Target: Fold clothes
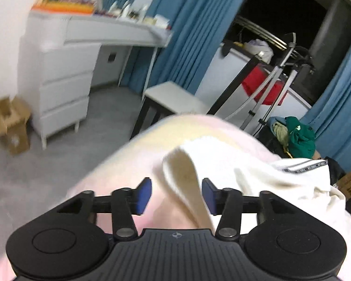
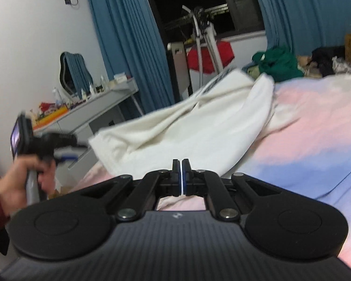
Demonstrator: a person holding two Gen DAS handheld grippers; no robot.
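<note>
The white garment (image 2: 187, 126) lies rumpled on the bed (image 2: 304, 140), over its pink and blue cover. In the left wrist view a raised fold of it (image 1: 189, 182) runs up between the left gripper (image 1: 176, 193) jaws toward one o'clock; the jaws stand spread, and neither blue pad presses the cloth. In the right wrist view the garment stretches from twelve toward ten o'clock beyond the right gripper (image 2: 181, 173), whose jaws are pressed together with no cloth visibly between them. At nine o'clock a hand (image 2: 23, 178) in a dark red sleeve holds the left gripper beside the garment's edge. A green clothes heap (image 2: 278, 64) sits at one o'clock behind the bed.
</note>
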